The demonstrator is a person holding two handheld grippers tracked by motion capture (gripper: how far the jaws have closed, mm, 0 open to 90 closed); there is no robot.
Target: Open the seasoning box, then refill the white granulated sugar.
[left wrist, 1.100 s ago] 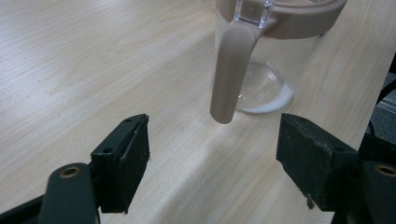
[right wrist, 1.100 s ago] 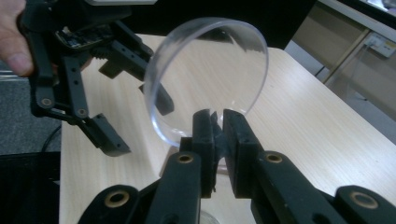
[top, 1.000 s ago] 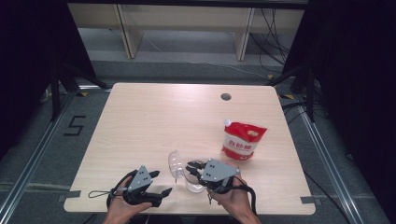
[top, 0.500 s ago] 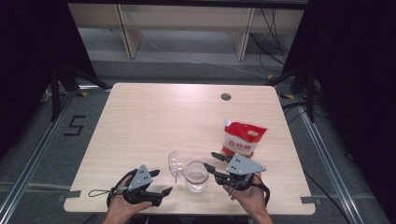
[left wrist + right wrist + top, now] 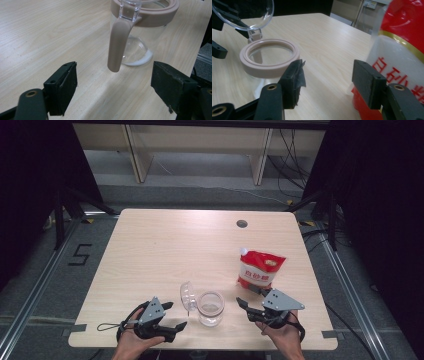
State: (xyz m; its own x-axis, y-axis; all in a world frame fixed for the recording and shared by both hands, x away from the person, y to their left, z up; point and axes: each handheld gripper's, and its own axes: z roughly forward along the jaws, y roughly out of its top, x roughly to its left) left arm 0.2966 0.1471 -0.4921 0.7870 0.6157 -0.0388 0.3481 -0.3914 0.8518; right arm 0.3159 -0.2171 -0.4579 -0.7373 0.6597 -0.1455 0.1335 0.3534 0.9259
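Drawn back from the glass jar [image 5: 210, 308], the right tongs [image 5: 245, 306] now sit between it and the red-and-white pouch [image 5: 260, 268], jaws just opened wide with nothing between them. On the tabletop [image 5: 165, 250], the jar stands near the front edge, its clear lid [image 5: 186, 296] swung up, seemingly ready for filling from the pouch. The left tongs [image 5: 176, 316] rest spread apart beside the jar, facing its handle [image 5: 117, 45], empty.

Jar [image 5: 140, 47]: clear glass, tan rim, on wooden table [image 5: 50, 32].
Handle [image 5: 117, 45]: tan, hanging down.
Left gripper [image 5: 113, 85]: jaws apart, empty.
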